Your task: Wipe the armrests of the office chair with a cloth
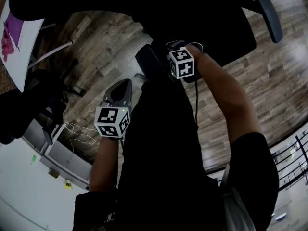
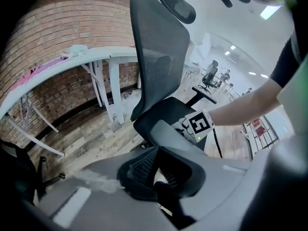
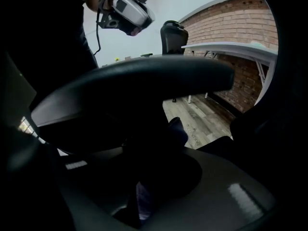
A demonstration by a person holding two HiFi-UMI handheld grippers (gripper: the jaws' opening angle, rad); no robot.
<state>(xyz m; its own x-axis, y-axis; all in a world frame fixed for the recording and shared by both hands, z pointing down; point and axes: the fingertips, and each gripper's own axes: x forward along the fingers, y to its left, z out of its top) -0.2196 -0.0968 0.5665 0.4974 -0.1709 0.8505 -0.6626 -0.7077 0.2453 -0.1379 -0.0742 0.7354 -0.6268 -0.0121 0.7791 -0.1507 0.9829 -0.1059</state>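
Observation:
The black office chair (image 2: 159, 57) stands in front of me, with a mesh back and a headrest. Its near armrest (image 1: 150, 64) (image 2: 169, 137) is a dark pad, and in the right gripper view this armrest (image 3: 134, 88) fills the middle. My right gripper (image 1: 169, 57) (image 3: 161, 170) is up against it, shut on a dark blue cloth (image 3: 178, 130) that pokes out just under the pad. The left gripper (image 1: 120, 91) (image 2: 161, 179) hangs lower left, apart from the chair, its jaws together with nothing in them. The far armrest (image 1: 267, 14) sticks out at the upper right.
A white desk (image 2: 96, 54) on slanted legs runs along a brick wall (image 2: 53, 28) behind the chair. The floor (image 1: 284, 76) is wood plank. Pink paper (image 1: 14, 37) lies on a white surface at the left. A thin cable (image 1: 79, 134) trails on the floor.

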